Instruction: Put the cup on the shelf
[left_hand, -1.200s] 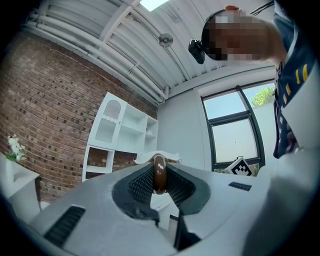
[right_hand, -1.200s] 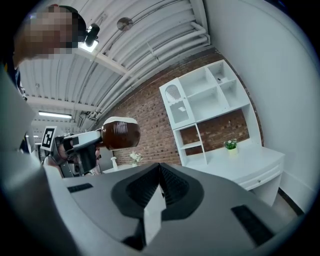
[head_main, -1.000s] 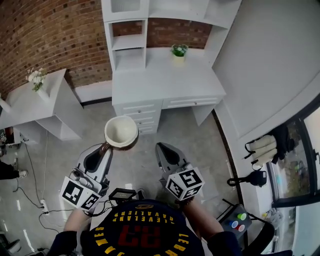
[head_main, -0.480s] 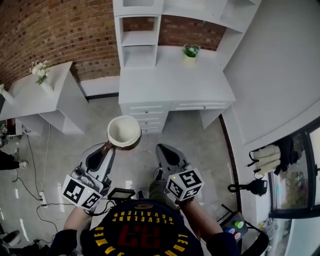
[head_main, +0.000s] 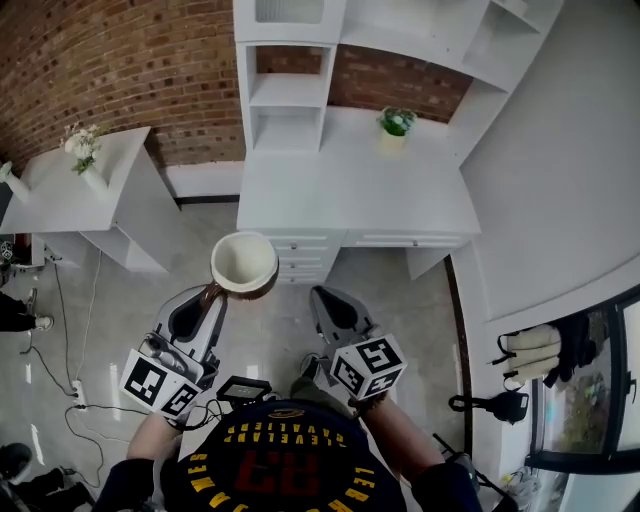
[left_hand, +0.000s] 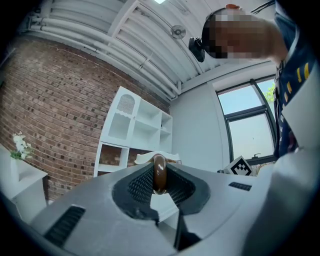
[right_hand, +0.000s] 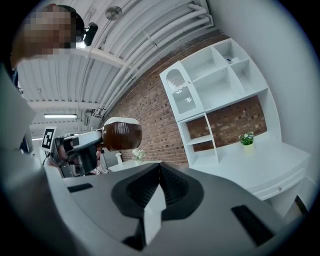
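A brown cup with a cream inside hangs upright in the air, above the floor in front of the white desk. My left gripper is shut on its brown handle, which shows pinched between the jaws in the left gripper view. From the right gripper view the cup appears at the left, held out by the left gripper. My right gripper is shut with nothing in it, beside the cup on its right. The white shelf unit stands on the desk against the brick wall, its compartments open.
A white desk with drawers carries a small potted plant. A low white side table with a flower vase stands at the left. Cables lie on the grey floor at left. A window is at the right.
The view has shifted so the desk and shelf sit lower and closer in the picture. Both grippers and the cup keep the same pose relative to me.
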